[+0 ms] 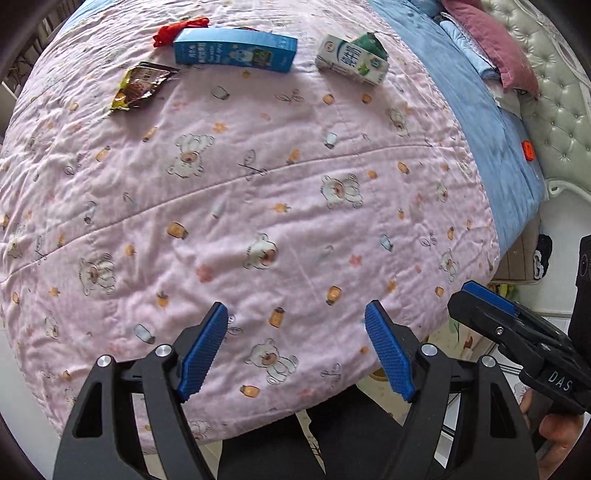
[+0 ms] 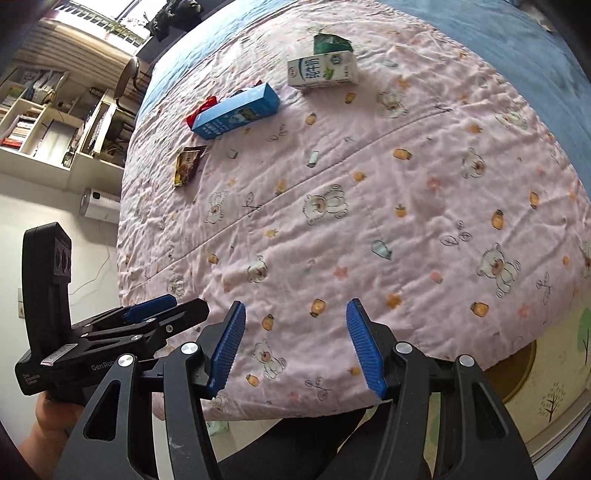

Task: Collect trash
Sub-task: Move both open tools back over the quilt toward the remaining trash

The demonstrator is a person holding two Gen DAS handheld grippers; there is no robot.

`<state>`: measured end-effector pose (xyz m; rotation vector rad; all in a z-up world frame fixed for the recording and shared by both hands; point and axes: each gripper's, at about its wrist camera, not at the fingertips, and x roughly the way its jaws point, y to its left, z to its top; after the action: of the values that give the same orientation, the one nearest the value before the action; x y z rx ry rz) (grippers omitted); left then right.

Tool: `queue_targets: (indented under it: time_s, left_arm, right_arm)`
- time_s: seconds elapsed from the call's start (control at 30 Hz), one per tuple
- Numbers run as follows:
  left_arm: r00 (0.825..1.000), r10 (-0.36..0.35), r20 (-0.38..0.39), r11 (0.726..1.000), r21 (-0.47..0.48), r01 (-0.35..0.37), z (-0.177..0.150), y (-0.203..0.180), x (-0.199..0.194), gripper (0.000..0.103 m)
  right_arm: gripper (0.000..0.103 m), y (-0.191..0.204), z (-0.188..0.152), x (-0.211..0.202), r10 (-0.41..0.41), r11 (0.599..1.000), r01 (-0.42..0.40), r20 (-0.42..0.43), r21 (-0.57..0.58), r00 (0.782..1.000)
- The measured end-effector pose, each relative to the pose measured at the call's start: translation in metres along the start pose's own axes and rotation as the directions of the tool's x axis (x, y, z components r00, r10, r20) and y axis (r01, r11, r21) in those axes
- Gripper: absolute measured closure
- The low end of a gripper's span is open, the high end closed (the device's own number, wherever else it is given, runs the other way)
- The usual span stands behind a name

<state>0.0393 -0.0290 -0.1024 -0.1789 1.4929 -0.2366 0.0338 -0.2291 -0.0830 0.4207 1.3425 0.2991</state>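
Several pieces of trash lie at the far side of a pink bear-print quilt [image 1: 258, 192]: a blue carton [image 1: 236, 50], a white and green milk carton [image 1: 352, 59], a brown snack wrapper [image 1: 142, 85] and a red scrap [image 1: 177, 29]. They also show in the right wrist view: the blue carton [image 2: 236, 110], milk carton [image 2: 323, 68], wrapper [image 2: 188, 166], red scrap [image 2: 201, 109]. My left gripper [image 1: 295, 350] is open and empty over the quilt's near edge. My right gripper [image 2: 295, 347] is open and empty beside it.
A blue blanket [image 1: 480, 110] covers the right of the bed, with pillows [image 1: 491, 44] and a tufted headboard [image 1: 554, 110]. Shelves [image 2: 48, 118] stand beyond the bed's left side. A play mat [image 2: 554, 387] covers the floor at the lower right.
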Motion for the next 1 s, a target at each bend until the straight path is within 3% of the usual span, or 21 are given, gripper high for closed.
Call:
queue_targets:
  time_s: [0.1, 0.4, 0.53, 0.63, 1.0]
  left_arm:
    - [1.0, 0.001, 0.027, 0.999, -0.036, 0.0, 0.011, 0.02, -0.006, 0.022]
    - [0.996, 0.06, 0.065, 0.994, -0.094, -0.054, 0.049, 0.061, -0.008, 0.021]
    - [0.994, 0.084, 0.065, 0.987, -0.143, -0.074, 0.072, 0.08, -0.006, 0.02]
    - [0.994, 0.093, 0.056, 0.984, -0.16, -0.083, 0.089, 0.091, -0.002, 0.02]
    - [0.988, 0.155, 0.028, 0.969, -0.201, -0.146, 0.163, 0.143, 0.024, 0.017]
  right_arm:
    - [0.043, 0.02, 0.016, 0.01, -0.019, 0.998, 0.018, -0.011, -0.057, 1.0]
    - [0.032, 0.057, 0.075, 0.044, -0.039, 0.986, 0.036, -0.019, -0.16, 0.999]
    - [0.031, 0.071, 0.104, 0.063, -0.041, 0.979, 0.03, -0.053, -0.201, 0.998]
    - [0.024, 0.082, 0.126, 0.074, -0.041, 0.97, 0.027, -0.054, -0.242, 0.998]
    - [0.024, 0.102, 0.194, 0.131, -0.035, 0.948, -0.008, -0.129, -0.318, 0.991]
